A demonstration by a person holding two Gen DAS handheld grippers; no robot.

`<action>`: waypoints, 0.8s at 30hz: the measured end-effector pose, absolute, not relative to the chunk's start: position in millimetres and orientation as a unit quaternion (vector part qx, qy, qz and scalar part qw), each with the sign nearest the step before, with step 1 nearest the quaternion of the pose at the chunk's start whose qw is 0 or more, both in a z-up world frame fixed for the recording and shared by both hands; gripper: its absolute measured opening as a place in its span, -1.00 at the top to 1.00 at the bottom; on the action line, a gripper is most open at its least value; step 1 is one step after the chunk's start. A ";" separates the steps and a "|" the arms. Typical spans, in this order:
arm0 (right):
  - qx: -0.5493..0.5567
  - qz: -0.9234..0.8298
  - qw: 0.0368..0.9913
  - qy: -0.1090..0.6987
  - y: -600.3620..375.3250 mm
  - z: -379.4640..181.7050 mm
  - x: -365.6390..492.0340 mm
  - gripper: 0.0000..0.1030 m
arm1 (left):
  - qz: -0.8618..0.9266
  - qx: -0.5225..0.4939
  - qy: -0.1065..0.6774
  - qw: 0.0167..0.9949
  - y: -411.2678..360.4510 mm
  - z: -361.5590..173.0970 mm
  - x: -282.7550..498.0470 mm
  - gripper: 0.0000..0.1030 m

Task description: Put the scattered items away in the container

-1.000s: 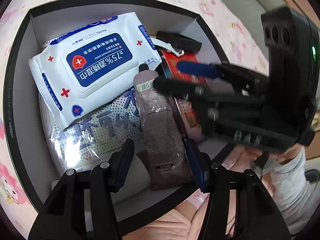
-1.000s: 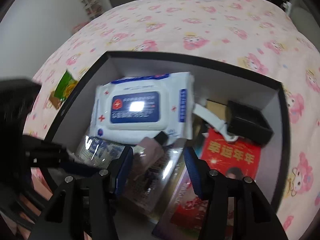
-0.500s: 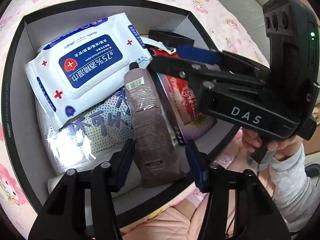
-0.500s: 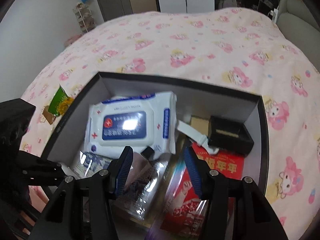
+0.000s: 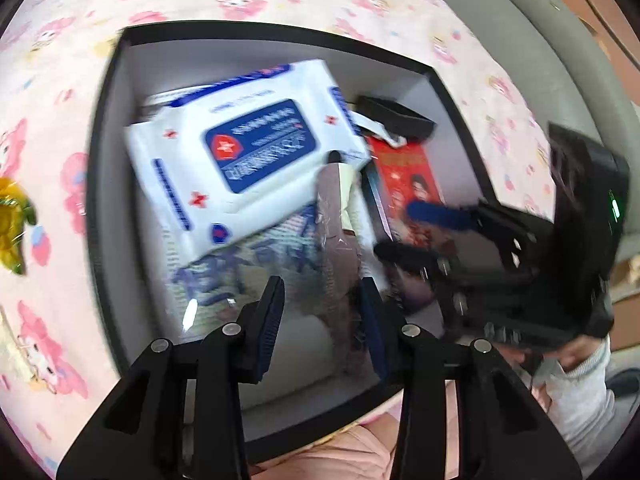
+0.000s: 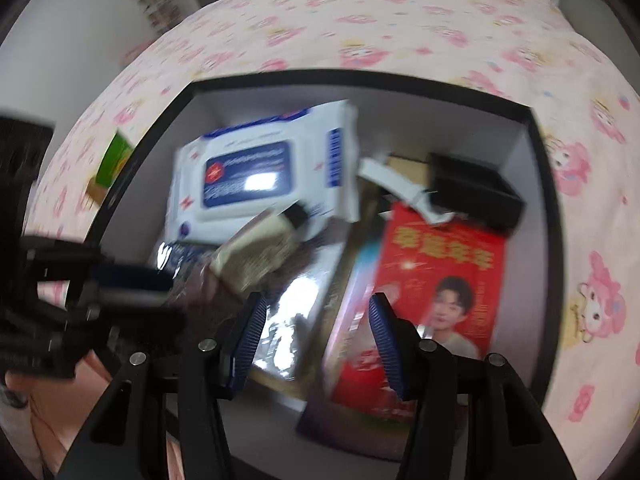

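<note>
Container, a black box lying on the bed, is already holding the wipes pack and brown tube. Left hand-held gripper is pulling back, jaws narrowing and gripping nothing; right hand-held gripper is hovering apart. Blur is obscuring the green packet lying outside.

Red crosses mark the blurred wipes pack.

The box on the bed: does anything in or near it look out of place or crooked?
Yes. A green and yellow packet lies on the pink bedspread outside the box, not yet tidied in. Inside, the brown tube lies slanted across the other items, its cap end resting on the wipes pack.
</note>
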State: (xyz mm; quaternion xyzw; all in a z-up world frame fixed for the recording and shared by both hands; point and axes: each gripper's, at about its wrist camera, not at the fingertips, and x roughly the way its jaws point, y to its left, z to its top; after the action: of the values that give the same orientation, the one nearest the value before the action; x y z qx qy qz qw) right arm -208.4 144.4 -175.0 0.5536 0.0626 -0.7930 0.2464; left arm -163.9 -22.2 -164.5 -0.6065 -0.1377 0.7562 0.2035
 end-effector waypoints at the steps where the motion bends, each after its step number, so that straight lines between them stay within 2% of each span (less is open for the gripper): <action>1: 0.554 -0.790 0.252 0.071 140.7 -176.0 -205.5 0.04 | 0.754 -0.607 -0.144 0.206 -23.5 -165.7 -165.4 0.26; 7: 0.568 -0.776 0.259 0.095 132.5 -184.3 -200.8 0.04 | 0.736 -0.611 -0.175 0.234 -20.2 -176.5 -179.4 0.31; 17: 0.567 -0.774 0.250 0.128 125.1 -188.9 -198.9 0.03 | 0.732 -0.625 -0.161 0.219 -8.8 -187.6 -179.0 0.31; 24: 0.568 -0.780 0.239 0.108 130.3 -185.3 -203.4 0.01 | 0.733 -0.626 -0.150 0.221 5.7 -200.3 -180.0 0.32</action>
State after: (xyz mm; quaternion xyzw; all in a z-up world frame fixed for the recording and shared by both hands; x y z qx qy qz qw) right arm -203.4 130.3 -185.3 0.5678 0.1081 -0.7802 0.2394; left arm -180.0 5.7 -200.3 -0.6258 -0.1501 0.7327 0.2214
